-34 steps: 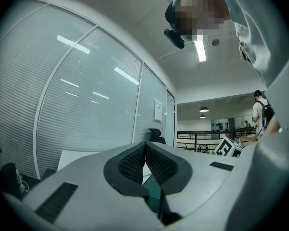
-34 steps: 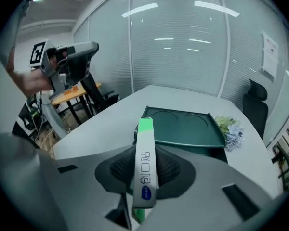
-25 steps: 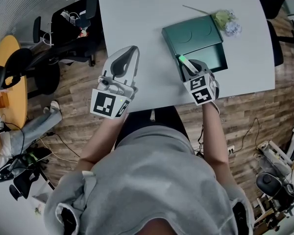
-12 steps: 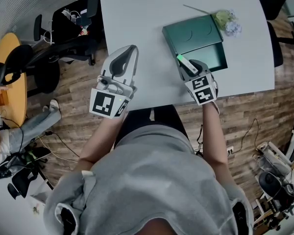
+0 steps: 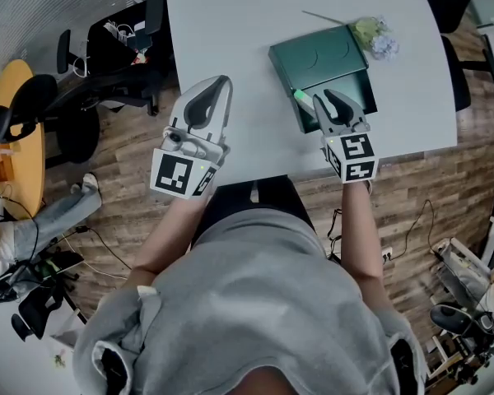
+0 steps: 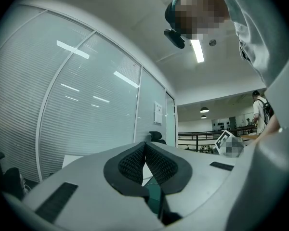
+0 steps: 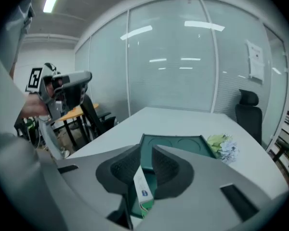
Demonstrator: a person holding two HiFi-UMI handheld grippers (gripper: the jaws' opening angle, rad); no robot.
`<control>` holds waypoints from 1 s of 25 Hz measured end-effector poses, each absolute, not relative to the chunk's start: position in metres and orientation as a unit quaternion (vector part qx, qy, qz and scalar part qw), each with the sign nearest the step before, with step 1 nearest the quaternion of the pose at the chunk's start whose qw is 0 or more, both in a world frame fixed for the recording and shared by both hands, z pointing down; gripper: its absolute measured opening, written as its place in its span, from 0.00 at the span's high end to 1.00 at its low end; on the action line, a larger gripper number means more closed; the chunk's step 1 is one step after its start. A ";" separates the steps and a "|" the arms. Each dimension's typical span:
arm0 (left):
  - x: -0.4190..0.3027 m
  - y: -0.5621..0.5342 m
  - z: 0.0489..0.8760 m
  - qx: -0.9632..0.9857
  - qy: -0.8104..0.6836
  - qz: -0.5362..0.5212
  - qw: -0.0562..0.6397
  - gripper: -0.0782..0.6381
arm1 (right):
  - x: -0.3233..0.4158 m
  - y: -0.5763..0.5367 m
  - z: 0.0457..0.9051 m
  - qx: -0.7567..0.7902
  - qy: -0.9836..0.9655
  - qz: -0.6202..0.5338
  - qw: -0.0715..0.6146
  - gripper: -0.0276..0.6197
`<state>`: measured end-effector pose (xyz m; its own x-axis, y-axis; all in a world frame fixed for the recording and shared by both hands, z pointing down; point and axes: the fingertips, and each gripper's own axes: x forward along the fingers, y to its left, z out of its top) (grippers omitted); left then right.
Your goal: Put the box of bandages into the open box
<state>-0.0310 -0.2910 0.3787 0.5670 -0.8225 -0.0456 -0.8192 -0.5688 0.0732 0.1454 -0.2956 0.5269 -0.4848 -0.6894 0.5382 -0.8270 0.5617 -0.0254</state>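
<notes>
The white table (image 5: 230,39) is bare across its whole left and far part, so you have open room there. Its near edge runs under both of your grippers. The green open box (image 5: 358,87) sits close to that near edge on the right side, with its lid laid back flat toward the far side.

Your left gripper (image 5: 224,83) hangs over the near edge, well apart from the box. Its jaws are closed tip to tip with nothing between them (confirmed in the left gripper view (image 6: 145,146)).

Your right gripper (image 5: 330,101) stands over the tray, jaws spread and gripping nothing.

The box of bandages (image 5: 304,101) lies inside the open box, on edge along its left wall, just left of the right gripper's jaws. It shows through their gap in the right gripper view (image 7: 142,189).

A flower sprig (image 5: 375,35) lies at the lid's far right corner.
</notes>
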 end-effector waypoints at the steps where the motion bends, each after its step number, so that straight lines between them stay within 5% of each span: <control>1: -0.031 -0.289 0.376 0.885 -0.464 -0.040 0.020 0.86 | 0.149 -0.297 0.511 0.462 -0.849 0.135 0.216 0.83; 14: -0.040 -0.272 0.331 0.877 -0.476 -0.064 -0.014 0.86 | 0.175 -0.268 0.352 0.552 -0.833 0.041 0.009 0.87; 25: -0.062 -0.272 0.318 0.867 -0.494 -0.061 -0.022 0.86 | 0.165 -0.255 0.311 0.561 -0.827 0.021 -0.033 0.87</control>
